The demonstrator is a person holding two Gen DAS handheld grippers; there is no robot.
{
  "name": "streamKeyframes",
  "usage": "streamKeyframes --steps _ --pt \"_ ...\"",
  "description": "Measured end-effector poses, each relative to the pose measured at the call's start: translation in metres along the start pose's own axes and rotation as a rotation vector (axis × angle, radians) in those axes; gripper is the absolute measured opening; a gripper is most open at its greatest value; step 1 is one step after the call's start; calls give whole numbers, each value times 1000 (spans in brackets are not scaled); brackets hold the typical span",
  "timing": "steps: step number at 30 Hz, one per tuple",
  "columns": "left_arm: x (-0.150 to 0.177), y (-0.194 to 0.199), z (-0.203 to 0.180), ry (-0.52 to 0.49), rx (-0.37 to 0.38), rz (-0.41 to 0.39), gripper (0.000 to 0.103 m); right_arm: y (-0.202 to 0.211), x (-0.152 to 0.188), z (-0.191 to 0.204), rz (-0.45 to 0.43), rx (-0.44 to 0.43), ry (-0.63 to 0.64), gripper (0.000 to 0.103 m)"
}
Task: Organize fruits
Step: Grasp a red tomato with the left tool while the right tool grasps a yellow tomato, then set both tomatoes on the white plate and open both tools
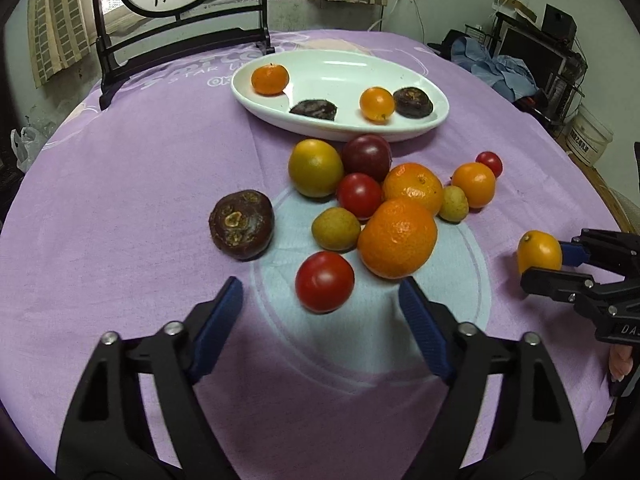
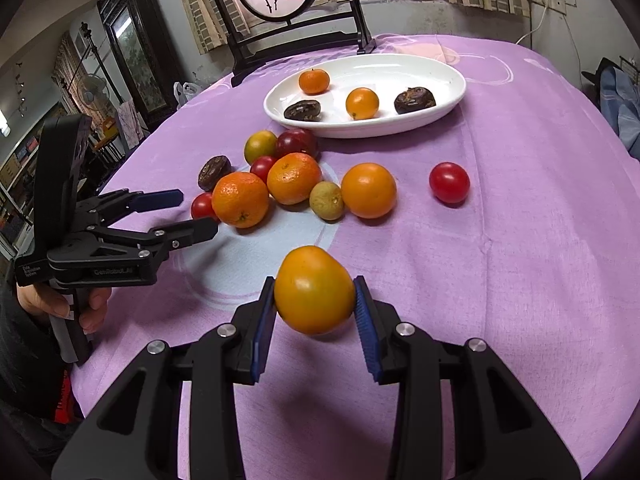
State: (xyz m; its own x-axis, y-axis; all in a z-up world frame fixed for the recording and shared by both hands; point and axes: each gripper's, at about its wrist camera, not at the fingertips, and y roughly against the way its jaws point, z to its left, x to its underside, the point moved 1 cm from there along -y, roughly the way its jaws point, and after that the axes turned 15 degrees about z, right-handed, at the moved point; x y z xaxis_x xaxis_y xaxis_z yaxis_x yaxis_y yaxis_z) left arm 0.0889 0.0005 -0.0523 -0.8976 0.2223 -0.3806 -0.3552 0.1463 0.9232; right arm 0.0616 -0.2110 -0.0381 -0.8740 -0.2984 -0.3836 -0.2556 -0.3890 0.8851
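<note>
A white oval plate [image 1: 424, 122] [image 2: 448, 92] at the back of the table holds two orange fruits and two dark fruits. A pile of several oranges, red tomatoes and green fruits [image 1: 396, 236] [image 2: 294, 178] lies in front of it. My left gripper [image 1: 320, 300] [image 2: 196, 214] is open, just short of a red tomato [image 1: 325, 281]. My right gripper [image 2: 315, 294] [image 1: 540, 258] is shut on a yellow-orange fruit [image 2: 314, 290] [image 1: 538, 254], held low over the cloth right of the pile.
The round table has a purple cloth [image 1: 120, 200] [image 2: 520, 240]. A dark brown fruit [image 1: 242, 224] lies left of the pile, a lone red tomato [image 2: 449, 182] to its right. A black-framed standing screen [image 1: 176, 12] [image 2: 288, 20] stands behind the plate.
</note>
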Motion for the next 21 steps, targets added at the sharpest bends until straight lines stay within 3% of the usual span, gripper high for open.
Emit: streamKeyframes --steps 4,6,7,9,11,16,21 --pt "-4 -5 1 0 -2 21 70 1 1 2 -6 -2 6 38" --pt "-6 -7 -2 -16 2 26 62 1 1 1 -6 -3 6 38" --pt "-7 -8 -4 -26 11 31 52 1 1 1 -2 -8 -1 38" --pt "-10 -11 -6 -32 -19 32 45 0 1 -1 7 -14 -15 38" --pt "-13 -11 -4 -12 -20 36 30 1 2 -1 6 -6 -17 38" --pt "-9 -4 -2 9 11 37 30 5 4 0 3 0 -19 38" --pt "-3 26 1 20 28 -17 30 21 1 -2 -41 14 -22 38"
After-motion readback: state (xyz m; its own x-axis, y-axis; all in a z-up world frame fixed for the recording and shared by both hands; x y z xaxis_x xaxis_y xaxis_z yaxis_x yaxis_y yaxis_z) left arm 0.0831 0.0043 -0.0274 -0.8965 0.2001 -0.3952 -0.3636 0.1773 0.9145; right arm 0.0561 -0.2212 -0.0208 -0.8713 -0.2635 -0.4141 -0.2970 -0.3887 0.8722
